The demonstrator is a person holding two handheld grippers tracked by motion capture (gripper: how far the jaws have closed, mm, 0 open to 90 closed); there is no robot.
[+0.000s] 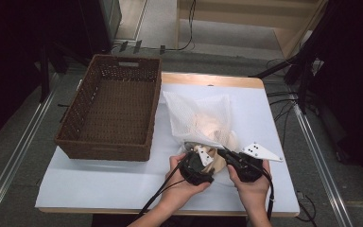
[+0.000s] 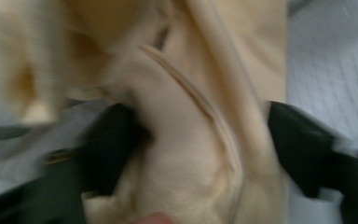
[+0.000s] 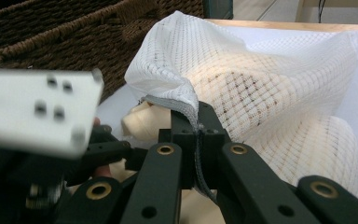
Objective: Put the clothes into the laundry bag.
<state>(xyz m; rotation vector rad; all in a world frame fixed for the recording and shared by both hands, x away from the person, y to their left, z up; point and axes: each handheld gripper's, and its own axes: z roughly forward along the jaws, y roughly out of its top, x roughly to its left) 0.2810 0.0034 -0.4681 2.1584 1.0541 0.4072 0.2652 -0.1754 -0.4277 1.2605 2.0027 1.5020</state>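
Your right gripper (image 3: 198,128) is pinched tight on the grey-trimmed rim of the white mesh bag (image 1: 198,118), which lies on the white table (image 1: 99,179) just right of the empty wicker basket (image 1: 111,106). Your left gripper (image 1: 203,158) has the beige garment (image 2: 191,154) between its jaws at the bag's mouth — from the left gripper view the cloth fills the gap, though the blur stops me from saying how firmly it is clamped. Most of the garment looks to be inside the mesh already, with one fold bulging out at the near end.

Hold that rim up and a little toward you, so the mouth stays a wide pocket rather than a slit. Push the cloth in low and deep, along the table, not against the mesh wall. Let go only once the fold sits past the rim — a shallow push will likely spring back out. Keep the two grippers from knocking; they are almost touching
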